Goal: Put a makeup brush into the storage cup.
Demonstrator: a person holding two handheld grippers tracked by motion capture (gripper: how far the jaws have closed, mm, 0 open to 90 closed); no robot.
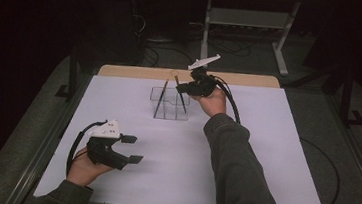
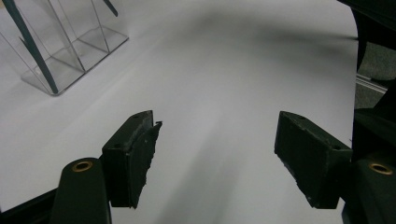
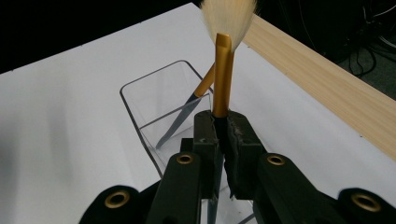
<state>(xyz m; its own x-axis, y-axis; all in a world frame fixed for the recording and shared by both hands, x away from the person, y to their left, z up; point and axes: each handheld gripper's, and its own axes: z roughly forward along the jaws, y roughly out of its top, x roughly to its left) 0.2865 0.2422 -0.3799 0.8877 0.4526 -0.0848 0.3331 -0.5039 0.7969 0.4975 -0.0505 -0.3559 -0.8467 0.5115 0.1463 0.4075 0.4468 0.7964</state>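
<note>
Right gripper point(image 3: 218, 135): jaws clenched on the gold ferrule of a makeup brush point(image 3: 223, 74), holding it over the clear organiser point(image 3: 140, 112) at the far middle of the worktop point(image 1: 243, 163).
Left gripper point(image 2: 215, 154): jaws released and wide apart, nothing between them, hovering above the near left of the worktop, well apart from the organiser.
Second brush point(image 1: 161, 99): already leaning in one compartment, dark handle down, tilted.
Risk, tipping: the organiser looks light; a brush handle catching a divider or wall could shove it or knock it over, I'd say, and no gripper is steadying it.
Risk, slipping: the ferrule is smooth metal and narrow, so it may twist or slide in the pads.
Risk, collision: the leaning brush could be nudged if the held one goes in at an angle.
Materials: organiser of hard transparent plastic, rounded corners, thin walls; bristles pale, soft, fanned; pads black, rough and chipped at the edges; worktop matt white with a light wood strip point(image 3: 327, 88) along its far edge.
</note>
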